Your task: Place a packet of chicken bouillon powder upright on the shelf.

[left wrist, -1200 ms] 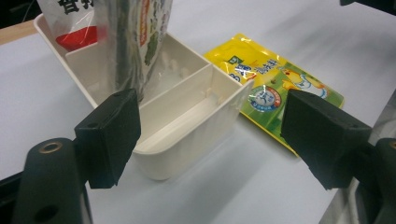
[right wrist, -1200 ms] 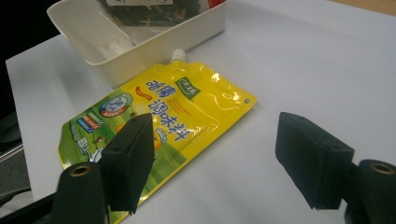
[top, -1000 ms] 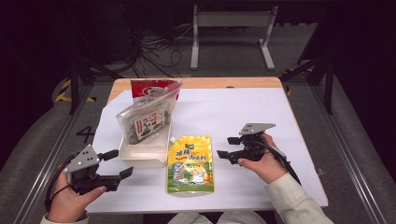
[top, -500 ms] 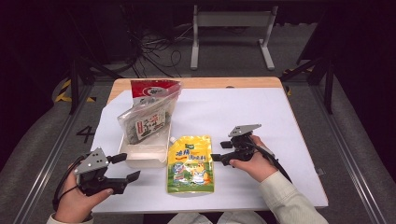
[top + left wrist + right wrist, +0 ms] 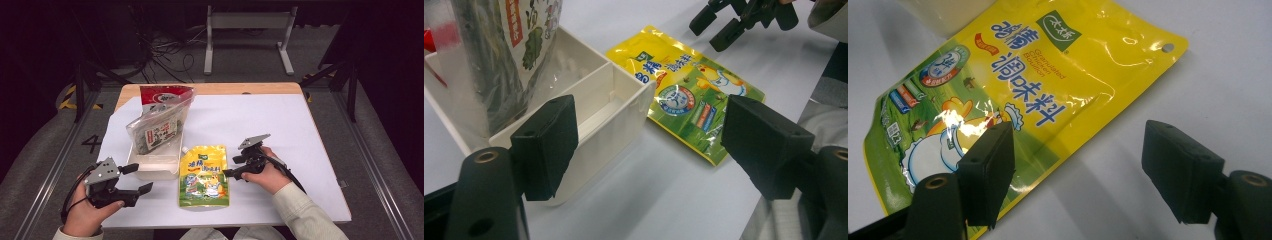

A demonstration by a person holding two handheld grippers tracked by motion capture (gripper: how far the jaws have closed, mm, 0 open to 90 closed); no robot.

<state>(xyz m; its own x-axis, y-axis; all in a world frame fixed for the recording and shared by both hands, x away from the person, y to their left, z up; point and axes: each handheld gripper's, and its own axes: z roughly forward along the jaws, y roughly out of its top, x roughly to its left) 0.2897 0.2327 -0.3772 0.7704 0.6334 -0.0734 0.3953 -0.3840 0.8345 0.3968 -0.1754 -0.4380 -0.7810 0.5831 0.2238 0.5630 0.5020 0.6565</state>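
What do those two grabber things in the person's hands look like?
Both are black, each with two chunky square jaws. The left gripper and right gripper each carry a grey three-cornered plate and trail a black cable. The person wears pale sleeves.

Left gripper (image 5: 134, 179): black body, two black arms ending in flat rectangular block pads (image 5: 545, 145). Grey three-cornered plate on top with small dark dots at its corners. Each arm carries a round brass-coloured eyelet near its base, with a smaller plain hole below it on the left arm. Thin black cable loops out from the body, round the wrist.

Right gripper (image 5: 234, 166): same build, black frame, grey three-cornered plate, matt black block pads (image 5: 988, 172), brass-ringed eyelets. Black cable trails back along the forearm.

Person: right arm in a pale, light-coloured long sleeve (image 5: 305, 216) with buttoned-style cuff; a pale cuff also shows at the left wrist.
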